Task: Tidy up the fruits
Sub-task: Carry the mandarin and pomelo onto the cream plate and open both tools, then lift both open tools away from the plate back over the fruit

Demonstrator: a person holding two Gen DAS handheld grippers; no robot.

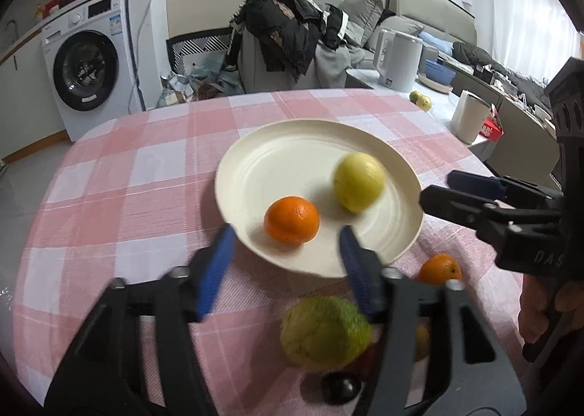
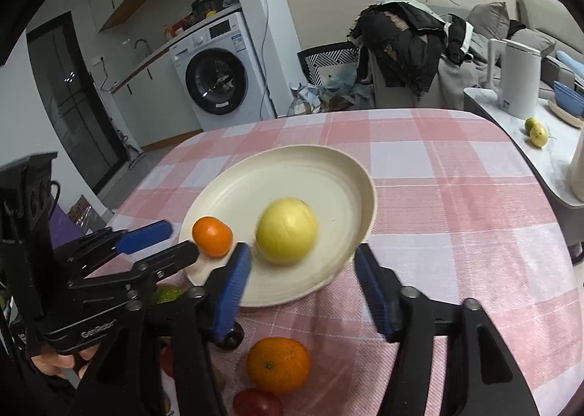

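Observation:
A cream plate (image 1: 284, 160) (image 2: 292, 178) sits on the pink checked tablecloth. It holds a small orange (image 1: 292, 219) (image 2: 212, 236) and a blurred yellow fruit (image 1: 359, 181) (image 2: 286, 230). My left gripper (image 1: 286, 230) (image 2: 180, 239) is open at the plate's near rim, its blue pads on either side of the orange and clear of it. My right gripper (image 2: 303, 251) (image 1: 438, 185) is open at the plate's right side, with the yellow fruit just ahead of its pads and untouched. On the cloth nearer me lie a second orange (image 1: 438, 268) (image 2: 278, 365), a green fruit (image 1: 325, 332), a dark fruit (image 1: 341, 388) and a red fruit (image 2: 257, 403).
A side counter at the right holds a white kettle (image 1: 398, 62), a white cup (image 1: 469, 116) and two yellow fruits (image 2: 536, 131). Beyond the table's far edge are a chair piled with clothes (image 1: 288, 36) and a washing machine (image 1: 87, 65). A hand (image 1: 533, 314) holds the right gripper.

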